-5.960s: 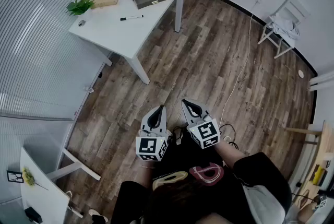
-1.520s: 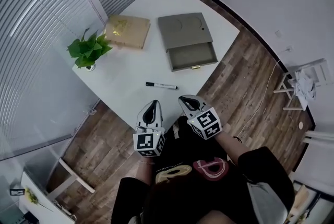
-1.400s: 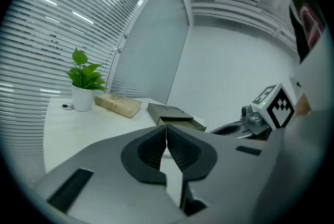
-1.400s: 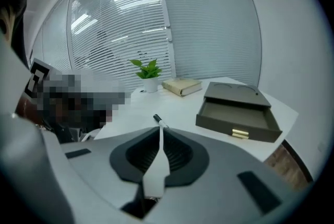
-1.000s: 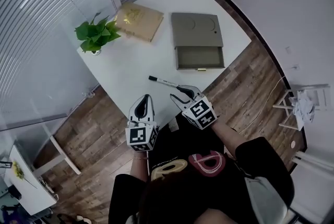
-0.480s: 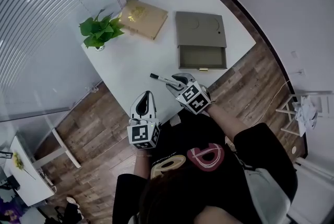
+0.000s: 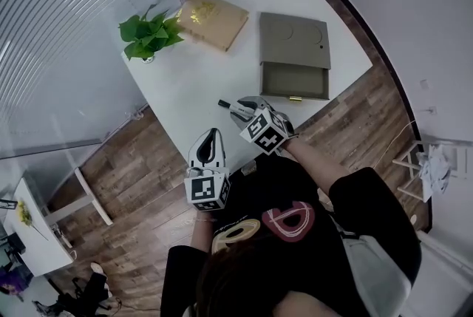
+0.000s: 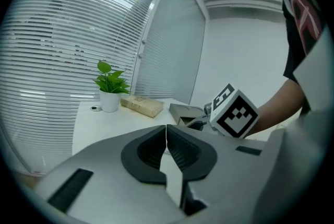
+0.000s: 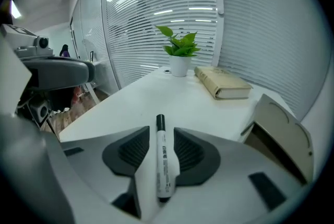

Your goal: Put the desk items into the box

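A white marker with a black cap [image 9: 163,163] lies on the white desk [image 7: 192,79], and only its tip [image 7: 223,103] shows in the head view. My right gripper [image 7: 238,108] [image 9: 161,131] straddles it. Its jaws are closing with the marker between them, and the pads stand clear of the marker on both sides. The grey box [image 7: 294,38] [image 9: 282,129] sits just right of it, with its drawer [image 7: 295,79] pulled open. My left gripper [image 7: 212,134] [image 8: 166,129] hangs shut and empty near the desk's front edge.
A tan book [image 7: 212,16] [image 9: 222,82] and a potted plant [image 7: 150,35] [image 9: 180,45] stand at the desk's far side by the glass wall with blinds. A small dark item [image 8: 94,108] lies beside the pot. Wooden floor surrounds the desk.
The desk has drawn closer as the person walked up to it. My right gripper has reached out over the desk edge and now straddles the marker. The left gripper has stayed back, shut.
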`<state>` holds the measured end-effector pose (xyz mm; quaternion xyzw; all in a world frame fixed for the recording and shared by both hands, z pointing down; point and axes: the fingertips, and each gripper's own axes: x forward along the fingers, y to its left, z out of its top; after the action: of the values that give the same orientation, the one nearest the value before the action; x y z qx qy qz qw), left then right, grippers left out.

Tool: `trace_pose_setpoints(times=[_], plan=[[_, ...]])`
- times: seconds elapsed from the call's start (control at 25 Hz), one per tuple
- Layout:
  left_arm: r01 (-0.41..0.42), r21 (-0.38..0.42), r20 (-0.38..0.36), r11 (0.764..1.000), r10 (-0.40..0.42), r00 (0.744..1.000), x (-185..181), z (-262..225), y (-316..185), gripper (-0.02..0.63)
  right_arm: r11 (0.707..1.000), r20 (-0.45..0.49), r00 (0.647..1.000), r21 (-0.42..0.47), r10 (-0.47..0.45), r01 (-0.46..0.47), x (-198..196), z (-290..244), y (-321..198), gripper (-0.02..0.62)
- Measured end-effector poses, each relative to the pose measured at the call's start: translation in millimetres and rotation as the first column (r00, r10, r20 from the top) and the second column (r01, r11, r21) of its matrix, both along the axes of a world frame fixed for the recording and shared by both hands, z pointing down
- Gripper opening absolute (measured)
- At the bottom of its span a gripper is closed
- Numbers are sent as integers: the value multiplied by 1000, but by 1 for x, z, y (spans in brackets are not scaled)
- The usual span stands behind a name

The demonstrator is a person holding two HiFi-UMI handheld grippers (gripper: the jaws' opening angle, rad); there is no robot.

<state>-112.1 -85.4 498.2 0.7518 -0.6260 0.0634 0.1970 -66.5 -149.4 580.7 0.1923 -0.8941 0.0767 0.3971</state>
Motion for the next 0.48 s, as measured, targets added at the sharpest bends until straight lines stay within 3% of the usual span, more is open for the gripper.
trace_pose_setpoints(times=[0.48], plan=[[68,1,-2,998,-68,998,-11,3,-1,18,999,-91,995,-46,-32,28,0,26,-2,140]])
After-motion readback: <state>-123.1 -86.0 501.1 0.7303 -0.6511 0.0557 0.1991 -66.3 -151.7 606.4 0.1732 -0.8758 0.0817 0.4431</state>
